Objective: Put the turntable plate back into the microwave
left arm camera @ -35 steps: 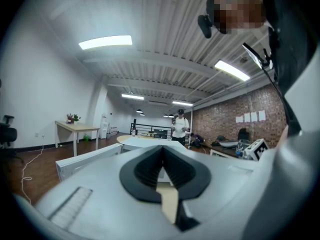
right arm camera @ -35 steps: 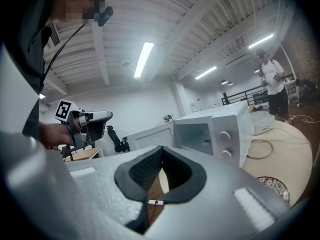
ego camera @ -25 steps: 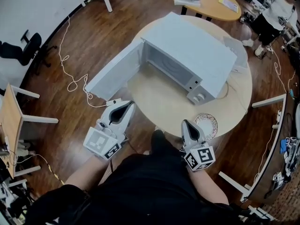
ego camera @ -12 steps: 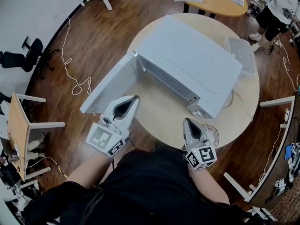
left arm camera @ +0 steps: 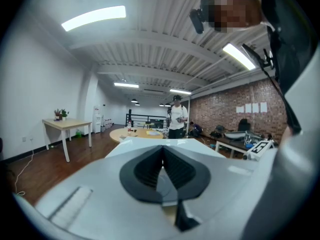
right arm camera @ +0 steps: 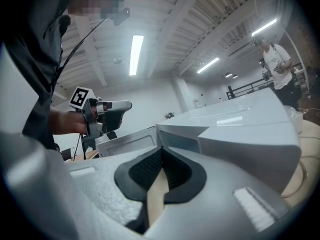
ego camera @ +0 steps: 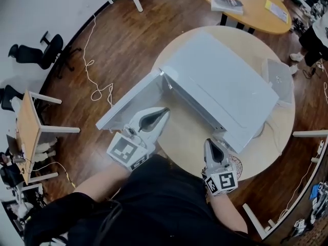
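Note:
The white microwave [ego camera: 220, 91] stands on a round wooden table [ego camera: 187, 132], its door [ego camera: 130, 106] swung open to the left. The turntable plate [ego camera: 237, 164], glass with a patterned rim, lies at the table's near edge, partly hidden behind my right gripper [ego camera: 209, 142]. That gripper is shut and holds nothing; its tips point at the microwave's front corner [right arm camera: 200, 134]. My left gripper [ego camera: 165, 110] is shut too and hangs just in front of the open door, pointing into the opening. In the left gripper view the microwave's top [left arm camera: 150, 144] shows beyond the jaws.
A grey tray-like thing [ego camera: 279, 81] lies on the table behind the microwave. Farther back is a second round table [ego camera: 246, 4] with a book. A white cable [ego camera: 97, 81] trails on the floor at left, near black chairs [ego camera: 36, 50] and a desk [ego camera: 28, 132]. A person [left arm camera: 176, 116] stands beyond.
Both grippers have moved forward towards the microwave. The left one has come from beside the table to the open door. The right one has passed the plate, which now lies beside its body.

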Demonstrator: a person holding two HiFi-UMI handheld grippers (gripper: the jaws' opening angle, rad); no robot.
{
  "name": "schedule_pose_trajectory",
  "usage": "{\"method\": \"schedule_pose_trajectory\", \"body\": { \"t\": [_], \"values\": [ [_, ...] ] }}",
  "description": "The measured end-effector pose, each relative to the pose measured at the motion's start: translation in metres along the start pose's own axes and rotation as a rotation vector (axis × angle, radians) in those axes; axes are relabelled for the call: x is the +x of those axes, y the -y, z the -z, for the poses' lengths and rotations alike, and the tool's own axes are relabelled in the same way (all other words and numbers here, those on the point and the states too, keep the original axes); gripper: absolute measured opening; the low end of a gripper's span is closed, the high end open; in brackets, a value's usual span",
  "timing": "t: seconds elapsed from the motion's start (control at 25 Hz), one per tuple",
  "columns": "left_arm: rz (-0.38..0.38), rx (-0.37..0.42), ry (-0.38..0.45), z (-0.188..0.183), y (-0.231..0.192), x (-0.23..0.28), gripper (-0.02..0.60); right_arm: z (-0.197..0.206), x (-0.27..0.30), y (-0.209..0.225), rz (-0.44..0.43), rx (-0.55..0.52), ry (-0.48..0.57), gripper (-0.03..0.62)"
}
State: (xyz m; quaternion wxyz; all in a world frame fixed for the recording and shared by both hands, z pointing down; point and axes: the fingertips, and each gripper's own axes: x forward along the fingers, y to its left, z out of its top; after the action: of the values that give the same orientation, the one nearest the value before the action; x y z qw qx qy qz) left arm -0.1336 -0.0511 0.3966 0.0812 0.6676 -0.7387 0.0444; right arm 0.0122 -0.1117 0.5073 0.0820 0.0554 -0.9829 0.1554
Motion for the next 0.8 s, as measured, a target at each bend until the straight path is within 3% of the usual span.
{"method": "schedule_pose_trajectory", "body": {
  "t": [0.12,0.4,0.8],
  "values": [
    [0.025,0.002,0.005,-0.008,-0.005,0.007,0.006,-0.007,0.004,0.0,0.016,-0.008,0.005,0.002],
    [0.162,0.026,0.009,-0.014,-0.005,0.04,0.006,-0.013,-0.004,0.005,0.137,-0.023,0.026,0.002],
    [0.373,0.012,0.024,-0.014,-0.017,0.083,0.006,-0.027,-0.018,0.016,0.435,-0.038,0.084,0.002]
  ]
}}
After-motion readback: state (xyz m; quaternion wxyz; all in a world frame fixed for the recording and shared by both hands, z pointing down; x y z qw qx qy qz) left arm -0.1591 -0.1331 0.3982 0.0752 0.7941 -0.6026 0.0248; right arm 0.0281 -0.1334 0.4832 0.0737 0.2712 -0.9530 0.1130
